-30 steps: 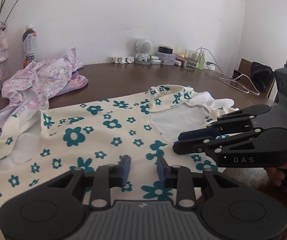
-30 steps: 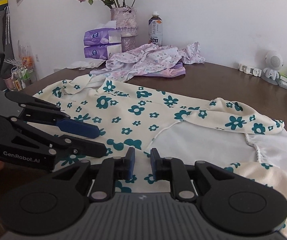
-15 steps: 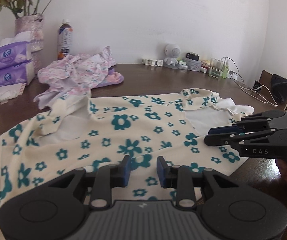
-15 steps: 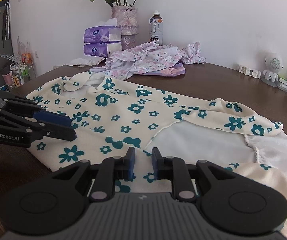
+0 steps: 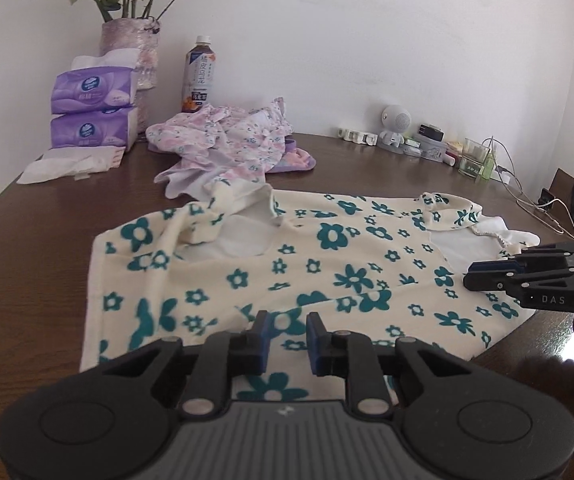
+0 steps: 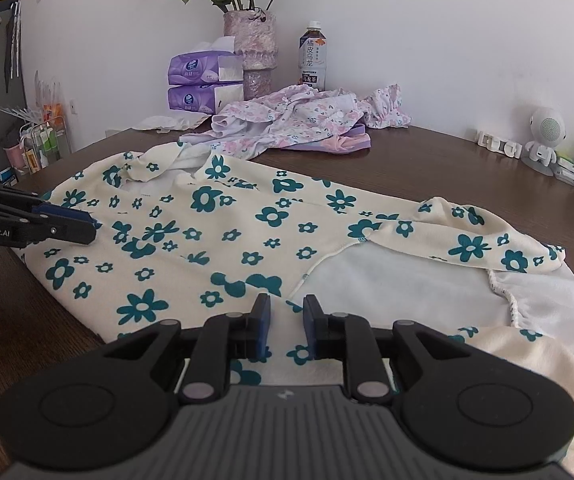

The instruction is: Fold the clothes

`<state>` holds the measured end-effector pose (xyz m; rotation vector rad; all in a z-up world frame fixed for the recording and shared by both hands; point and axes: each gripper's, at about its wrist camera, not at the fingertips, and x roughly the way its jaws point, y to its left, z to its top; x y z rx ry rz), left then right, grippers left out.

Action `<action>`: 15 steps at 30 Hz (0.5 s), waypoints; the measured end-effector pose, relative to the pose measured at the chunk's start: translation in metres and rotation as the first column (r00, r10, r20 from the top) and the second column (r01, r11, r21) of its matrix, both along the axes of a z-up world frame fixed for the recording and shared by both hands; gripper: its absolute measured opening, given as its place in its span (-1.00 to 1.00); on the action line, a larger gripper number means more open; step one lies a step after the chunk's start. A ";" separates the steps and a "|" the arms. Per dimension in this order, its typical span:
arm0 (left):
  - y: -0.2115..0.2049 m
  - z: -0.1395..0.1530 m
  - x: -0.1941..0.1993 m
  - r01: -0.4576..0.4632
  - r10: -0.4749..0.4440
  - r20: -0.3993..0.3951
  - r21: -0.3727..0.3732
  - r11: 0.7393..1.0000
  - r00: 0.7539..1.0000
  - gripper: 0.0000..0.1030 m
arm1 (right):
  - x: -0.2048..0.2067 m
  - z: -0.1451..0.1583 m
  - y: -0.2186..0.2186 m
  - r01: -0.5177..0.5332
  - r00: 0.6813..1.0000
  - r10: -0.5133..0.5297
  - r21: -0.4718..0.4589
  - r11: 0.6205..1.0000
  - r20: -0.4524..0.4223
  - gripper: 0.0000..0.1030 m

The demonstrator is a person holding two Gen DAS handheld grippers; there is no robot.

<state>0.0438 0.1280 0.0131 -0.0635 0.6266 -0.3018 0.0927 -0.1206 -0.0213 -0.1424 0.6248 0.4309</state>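
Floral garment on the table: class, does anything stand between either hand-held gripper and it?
Nothing visible does. The left hand-held gripper, jaws closing, and the right hand-held gripper sit directly over the cream floral garment near its front edge. The pink clothes pile and tissue packs lie beyond it.

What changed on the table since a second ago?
The left gripper slid away from the right gripper, out along the near edge of the flowered garment, and its jaws are closing; nothing is visibly pinched. The right gripper, the garment and the pink clothes pile stayed put.
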 end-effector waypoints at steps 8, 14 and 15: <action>0.018 -0.001 -0.003 -0.011 0.010 -0.009 -0.033 0.999 1.000 -0.84 | 0.000 0.000 0.000 0.001 1.000 -0.001 0.000 1.000 0.000 -0.65; 0.023 0.000 -0.008 -0.006 0.006 -0.005 -0.030 1.000 1.000 -0.84 | 0.000 0.000 0.000 0.001 1.000 -0.001 0.000 1.000 0.000 -0.65; 0.024 0.001 -0.009 -0.007 0.007 -0.004 -0.032 0.999 1.000 -0.84 | 0.000 0.000 0.000 0.001 1.000 -0.001 0.000 1.000 0.000 -0.65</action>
